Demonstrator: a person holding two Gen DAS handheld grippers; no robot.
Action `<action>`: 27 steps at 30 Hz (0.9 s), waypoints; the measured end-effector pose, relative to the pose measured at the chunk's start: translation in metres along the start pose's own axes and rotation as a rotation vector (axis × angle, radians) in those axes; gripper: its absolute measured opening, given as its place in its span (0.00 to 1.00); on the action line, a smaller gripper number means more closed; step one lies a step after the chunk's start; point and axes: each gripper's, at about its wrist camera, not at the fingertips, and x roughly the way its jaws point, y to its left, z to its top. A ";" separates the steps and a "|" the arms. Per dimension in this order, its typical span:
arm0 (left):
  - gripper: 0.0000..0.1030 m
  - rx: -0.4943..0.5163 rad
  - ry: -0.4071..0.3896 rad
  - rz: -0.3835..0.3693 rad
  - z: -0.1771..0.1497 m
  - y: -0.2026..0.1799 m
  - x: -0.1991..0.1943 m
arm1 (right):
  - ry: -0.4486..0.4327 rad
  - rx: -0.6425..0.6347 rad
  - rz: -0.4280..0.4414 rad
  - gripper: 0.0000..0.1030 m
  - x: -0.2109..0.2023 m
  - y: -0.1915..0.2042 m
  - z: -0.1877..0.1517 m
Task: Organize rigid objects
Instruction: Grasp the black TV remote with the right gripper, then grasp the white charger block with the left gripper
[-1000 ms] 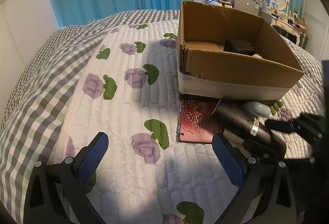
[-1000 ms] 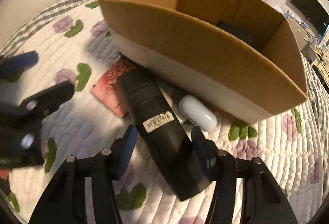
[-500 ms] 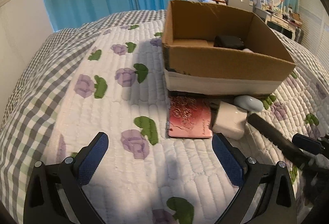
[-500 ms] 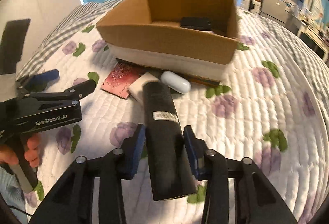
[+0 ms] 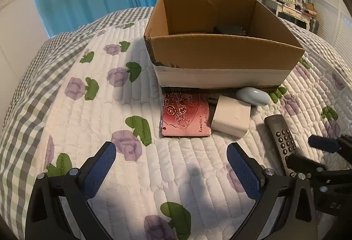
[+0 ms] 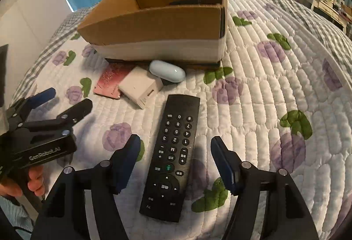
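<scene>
Remote (image 6: 173,156): flat between wide right tongs (image 6: 176,165), untouched. Left tongs (image 5: 173,171): wide, empty. Risk: pads skidding off its thin edges on soft quilt (image 6: 275,86).

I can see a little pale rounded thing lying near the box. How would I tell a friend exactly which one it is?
Start at the big cardboard box on the flowered quilt. Several small items lie along its near wall; the pale blue case lies right at the foot of that wall, beside a white charger block. It is the only smooth, pebble-shaped one: the charger is boxy, the red rose-print card flat, the black remote long.
</scene>
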 end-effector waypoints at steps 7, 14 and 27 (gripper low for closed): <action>1.00 0.016 0.003 -0.003 0.002 -0.008 -0.001 | 0.082 0.021 -0.036 0.42 0.040 0.001 0.004; 1.00 0.038 0.006 -0.040 0.010 -0.024 0.005 | -0.082 0.045 -0.109 0.41 -0.002 -0.006 0.006; 0.86 0.023 0.044 -0.101 0.025 -0.057 0.054 | -0.051 0.163 -0.149 0.40 0.026 -0.041 0.041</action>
